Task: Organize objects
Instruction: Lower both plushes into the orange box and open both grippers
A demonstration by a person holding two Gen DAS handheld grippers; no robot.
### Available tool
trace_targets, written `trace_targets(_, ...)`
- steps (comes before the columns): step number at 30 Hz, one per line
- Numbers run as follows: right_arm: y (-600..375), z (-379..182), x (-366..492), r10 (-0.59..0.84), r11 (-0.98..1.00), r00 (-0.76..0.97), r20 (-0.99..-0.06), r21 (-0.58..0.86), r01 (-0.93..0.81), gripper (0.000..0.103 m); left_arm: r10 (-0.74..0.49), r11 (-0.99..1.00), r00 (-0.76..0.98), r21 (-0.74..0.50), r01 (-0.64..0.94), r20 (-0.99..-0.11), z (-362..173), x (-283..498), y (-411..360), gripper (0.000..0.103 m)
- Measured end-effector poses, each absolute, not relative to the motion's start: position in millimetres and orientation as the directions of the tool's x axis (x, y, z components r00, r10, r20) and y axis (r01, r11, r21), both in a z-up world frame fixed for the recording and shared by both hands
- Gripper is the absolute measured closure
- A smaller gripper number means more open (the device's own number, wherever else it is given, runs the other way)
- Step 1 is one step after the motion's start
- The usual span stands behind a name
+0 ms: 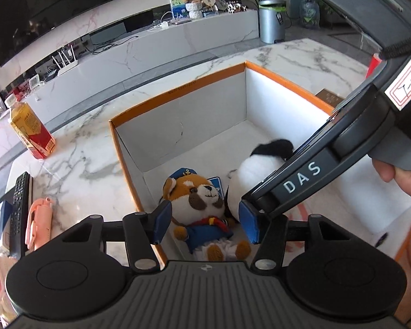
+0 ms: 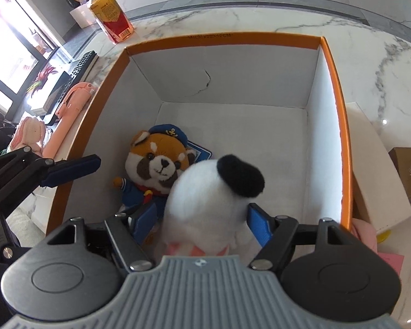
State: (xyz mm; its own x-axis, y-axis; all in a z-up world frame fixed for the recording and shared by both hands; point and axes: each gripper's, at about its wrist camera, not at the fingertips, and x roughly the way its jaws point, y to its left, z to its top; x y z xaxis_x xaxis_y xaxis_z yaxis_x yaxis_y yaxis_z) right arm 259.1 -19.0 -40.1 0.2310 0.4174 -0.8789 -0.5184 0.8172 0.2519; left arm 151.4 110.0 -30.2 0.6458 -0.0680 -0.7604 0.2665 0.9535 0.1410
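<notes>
**Plush toys in the orange-rimmed box**
Red-panda plush point(image 2: 156, 168), blue sailor cap and uniform, lies face-up on the floor of the box point(image 2: 233, 42), directly ahead of the left gripper point(image 1: 204, 223) and between its open pads. White plush with black patch point(image 2: 213, 192) sits upright between the right gripper point(image 2: 202, 223) pads.

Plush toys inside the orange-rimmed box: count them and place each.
2. The sailor-suited red panda plush lies on the box floor, left side. The white-and-black plush sits between the right gripper fingers. Others may be hidden.
</notes>
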Motion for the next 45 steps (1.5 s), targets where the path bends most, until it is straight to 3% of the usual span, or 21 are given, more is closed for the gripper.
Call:
trace_targets(2, -20.9, -36.6, 255.8, 0.420, 0.813, 0.230, -0.878, 0.250, -0.526, 0.030, -0.065, 0.959, 0.656, 0.135, 0.250, -0.752, -25.7, 145.3, 113.0, 0.045)
trace_targets(6, -20.6, -40.5, 248.5, 0.365, 0.812, 0.239, -0.900, 0.182, -0.554, 0.044, -0.079, 0.981, 0.703, 0.072, 0.182, -0.707, -7.1, 133.9, 128.9, 0.046)
trace_targets(11, -18.8, -46.7, 244.0, 0.372, 0.809, 0.258, -0.892, 0.176, -0.561, 0.041, -0.050, 0.997, 0.706, 0.008, 0.079, -0.706, 2.6, 136.5, 148.6, 0.046)
trace_targets(13, -20.9, -47.3, 244.7, 0.379, 0.826, 0.286, -0.880, 0.182, -0.534, 0.047, -0.050, 0.998, 0.686, -0.019, 0.053, -0.725, -1.3, 138.3, 154.2, 0.051)
trace_targets(15, -22.5, -44.5, 244.9, 0.360, 0.851, 0.340, -0.869, 0.156, -0.501, 0.051, -0.040, 0.999, 0.667, -0.029, 0.028, -0.744, -6.2, 140.7, 157.1, 0.065)
trace_targets(17, -22.0, -42.6, 244.6, 0.333, 0.869, 0.400, -0.854, 0.114, -0.481, 0.054, -0.043, 0.999, 0.659, -0.032, 0.028, -0.751, -10.4, 139.0, 159.2, 0.072)
trace_targets(24, -24.2, -50.7, 258.9, 0.382, 0.900, 0.447, -0.808, 0.216, -0.378, 0.054, -0.067, 0.998, 0.645, -0.045, 0.050, -0.761, -15.8, 135.4, 157.1, 0.085)
trace_targets(30, -24.1, -52.5, 256.4, 0.474, 0.864, 0.339, -0.812, 0.356, -0.356, 0.056, -0.074, 0.997, 0.645, -0.058, 0.045, -0.761, -16.0, 135.7, 157.1, 0.086)
trace_targets(45, -21.0, -45.4, 242.7, 0.421, 0.873, 0.389, -0.820, 0.249, -0.420, 0.050, -0.021, 1.000, 0.679, -0.008, 0.023, -0.734, 1.1, 126.3, 148.3, 0.083)
